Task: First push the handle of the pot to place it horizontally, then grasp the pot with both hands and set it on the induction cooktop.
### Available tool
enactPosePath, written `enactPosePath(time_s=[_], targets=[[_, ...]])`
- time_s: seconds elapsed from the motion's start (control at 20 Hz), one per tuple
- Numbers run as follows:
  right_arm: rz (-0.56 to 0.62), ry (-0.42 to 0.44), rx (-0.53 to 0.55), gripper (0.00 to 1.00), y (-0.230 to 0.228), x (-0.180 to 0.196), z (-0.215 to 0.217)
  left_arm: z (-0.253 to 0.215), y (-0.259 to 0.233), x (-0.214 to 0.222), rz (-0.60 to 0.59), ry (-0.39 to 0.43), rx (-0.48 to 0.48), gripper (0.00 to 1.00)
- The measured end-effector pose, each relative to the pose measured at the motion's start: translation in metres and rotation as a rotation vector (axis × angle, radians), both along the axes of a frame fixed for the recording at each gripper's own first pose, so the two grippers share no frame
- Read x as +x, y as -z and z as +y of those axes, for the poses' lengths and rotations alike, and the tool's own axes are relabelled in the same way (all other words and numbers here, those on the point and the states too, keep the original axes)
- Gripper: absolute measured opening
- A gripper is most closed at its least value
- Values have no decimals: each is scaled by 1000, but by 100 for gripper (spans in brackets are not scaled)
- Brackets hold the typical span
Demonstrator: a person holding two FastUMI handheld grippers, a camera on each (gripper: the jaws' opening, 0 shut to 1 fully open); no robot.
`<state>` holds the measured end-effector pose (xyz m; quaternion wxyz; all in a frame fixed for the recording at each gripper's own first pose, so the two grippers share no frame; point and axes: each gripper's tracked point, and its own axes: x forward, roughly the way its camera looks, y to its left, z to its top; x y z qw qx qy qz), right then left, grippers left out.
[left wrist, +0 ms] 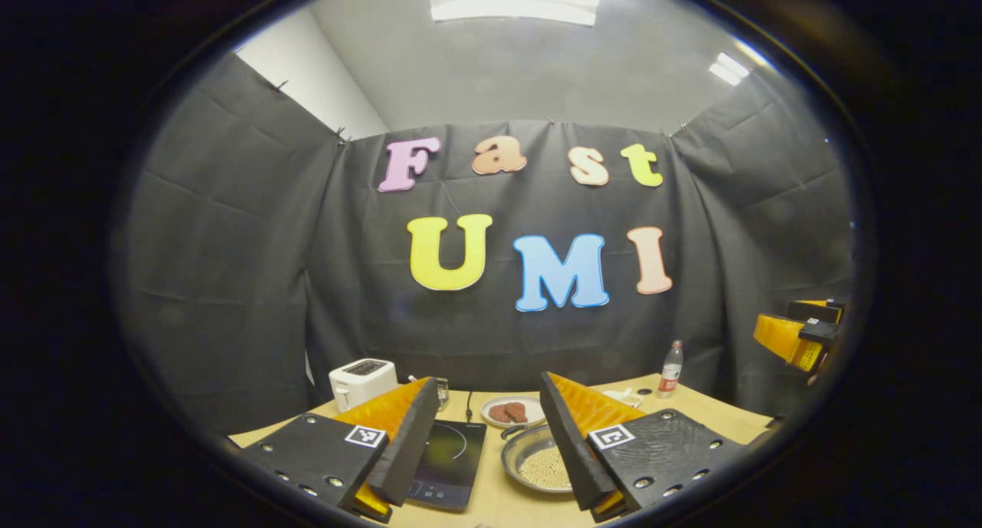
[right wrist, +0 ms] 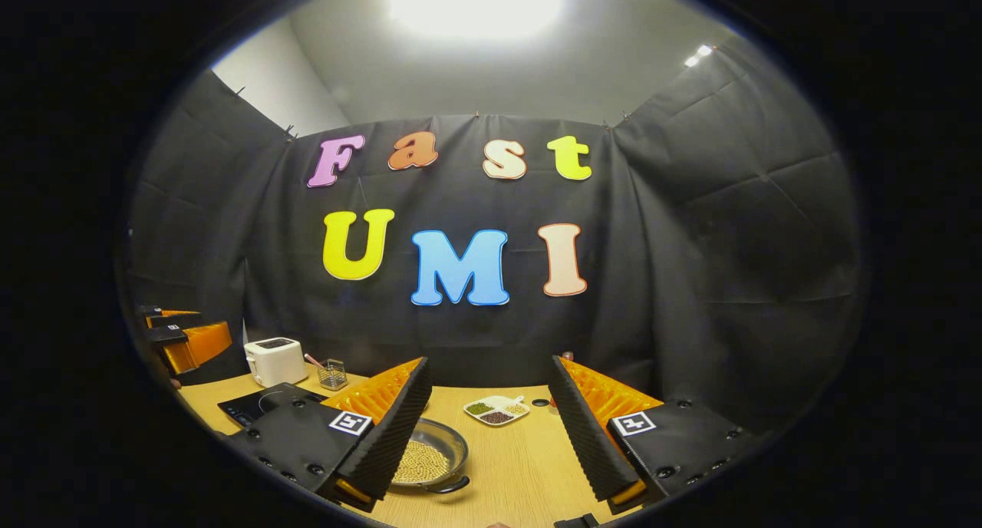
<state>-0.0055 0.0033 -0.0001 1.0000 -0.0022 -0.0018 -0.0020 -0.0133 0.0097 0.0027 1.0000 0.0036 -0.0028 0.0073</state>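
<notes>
In the left gripper view, the left gripper (left wrist: 487,436) sits at the bottom centre with its black-and-orange fingers spread wide, holding nothing. Between those fingers, low in the frame, lie the flat black induction cooktop (left wrist: 449,463) and, just right of it, the shallow round metal pot (left wrist: 537,460) filled with pale beans; the two sit close on the light wooden table (left wrist: 713,413). Behind the pot is a white plate with brown pieces (left wrist: 512,411), a white toaster (left wrist: 362,381) stands to the left, and a clear plastic bottle (left wrist: 670,368) to the right. The right gripper (left wrist: 798,336) shows at the right edge.

In the right gripper view, the right gripper (right wrist: 487,436) is likewise spread and empty at the bottom centre. The pot (right wrist: 433,457) lies at lower left, partly behind its left finger, with a short dark handle toward the bottom of the frame. A white divided dish of grains (right wrist: 497,410) sits in the centre, and a small wire basket (right wrist: 332,374) stands beside the toaster (right wrist: 275,361).
</notes>
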Motion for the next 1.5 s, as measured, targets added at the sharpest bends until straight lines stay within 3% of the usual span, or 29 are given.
enactPosePath(time_s=[0.6, 0.75, 0.85, 0.9, 0.95, 1.05, 1.1, 1.15, 1.25, 1.35, 1.4, 1.5], targets=[[5, -19, -13, 96, 0, -2, 13, 16, -5, -10, -17, -23, 7, 80], [15, -15, -17, 84, 2, -3, 15, 19, -3, -12, -15, -23, 8, 80], [17, -13, -22, 68, 3, -5, 16, 21, -3, -13, -14, -23, 10, 80], [16, -12, -25, 67, 3, -6, 17, 23, -4, -14, -16, -25, 11, 80], [19, -17, -26, 57, 3, -5, 19, 25, -3, -14, -17, -25, 10, 80], [28, -31, -28, 56, 5, -4, 24, 26, -3, -15, -17, -26, 8, 80], [38, -44, -31, 45, 8, -7, 29, 28, -4, -15, -18, -26, 8, 80], [50, -52, -39, 40, 12, -7, 31, 29, -4, -15, -19, -25, 8, 80], [59, -68, -49, 37, 14, -10, 36, 31, -3, -15, -19, -24, 10, 80], [62, -94, -48, 22, 13, -9, 46, 34, -4, -14, -20, -22, 11, 80], [55, -77, -61, 22, 13, -9, 43, 35, -4, -14, -21, -22, 12, 80], [35, -65, -79, 7, 8, -5, 46, 41, -5, -13, -22, -20, 14, 80]])
